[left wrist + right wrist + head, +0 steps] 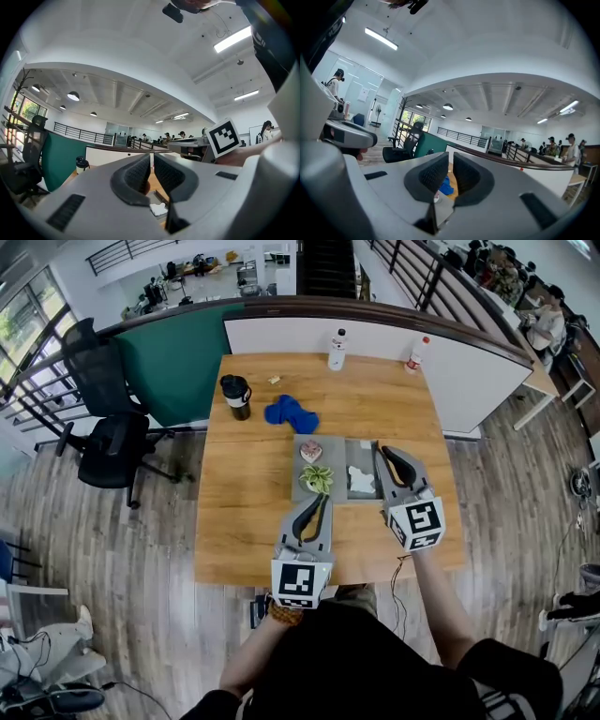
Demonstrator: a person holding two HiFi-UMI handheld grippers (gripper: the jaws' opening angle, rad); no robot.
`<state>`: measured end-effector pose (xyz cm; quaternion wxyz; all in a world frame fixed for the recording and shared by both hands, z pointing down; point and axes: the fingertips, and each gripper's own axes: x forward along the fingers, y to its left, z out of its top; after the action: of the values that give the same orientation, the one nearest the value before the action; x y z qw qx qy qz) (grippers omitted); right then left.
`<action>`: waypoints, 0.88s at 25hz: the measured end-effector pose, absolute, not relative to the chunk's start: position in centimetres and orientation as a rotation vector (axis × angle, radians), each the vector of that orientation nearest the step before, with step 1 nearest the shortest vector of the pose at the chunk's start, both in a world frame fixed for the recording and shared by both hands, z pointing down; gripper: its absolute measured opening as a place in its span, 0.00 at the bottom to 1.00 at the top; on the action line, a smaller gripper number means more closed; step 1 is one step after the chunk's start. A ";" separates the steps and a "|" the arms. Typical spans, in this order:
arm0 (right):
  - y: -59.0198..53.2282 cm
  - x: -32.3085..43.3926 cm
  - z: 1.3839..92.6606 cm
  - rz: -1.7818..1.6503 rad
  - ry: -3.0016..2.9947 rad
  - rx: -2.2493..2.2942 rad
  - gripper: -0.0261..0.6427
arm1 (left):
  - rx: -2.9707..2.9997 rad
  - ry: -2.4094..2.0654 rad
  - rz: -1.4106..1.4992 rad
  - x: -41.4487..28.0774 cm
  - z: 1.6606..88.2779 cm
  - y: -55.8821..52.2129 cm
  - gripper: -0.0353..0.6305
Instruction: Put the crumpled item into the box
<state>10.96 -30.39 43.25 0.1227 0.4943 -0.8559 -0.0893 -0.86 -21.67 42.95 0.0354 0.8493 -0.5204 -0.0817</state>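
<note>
The left grey two-jaw gripper with black pads [315,507] is held close to the body, pointing forward, with its jaws drawn to a narrow slit and nothing between them. The right grey two-jaw gripper [390,457] is further forward, with its jaws likewise together and empty. Both forearms reach forward.

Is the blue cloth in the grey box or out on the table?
Out. The blue cloth lies bunched on the bare table, apart from the grey box, on its far side.

jaws hide most of the white wad [158,209] in the left gripper view, and the blue cloth [446,187] in the right.
</note>
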 end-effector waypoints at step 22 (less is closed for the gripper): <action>-21.1 6.0 45.1 -0.172 -2.571 1.474 0.05 | 2.648 -1.553 -0.185 -2.3 44.5 -18.3 0.12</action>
<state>6.03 -21.13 45.15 0.0862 0.4947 -0.8628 -0.0578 -2.32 -18.28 44.46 0.0329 0.8606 -0.5047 -0.0600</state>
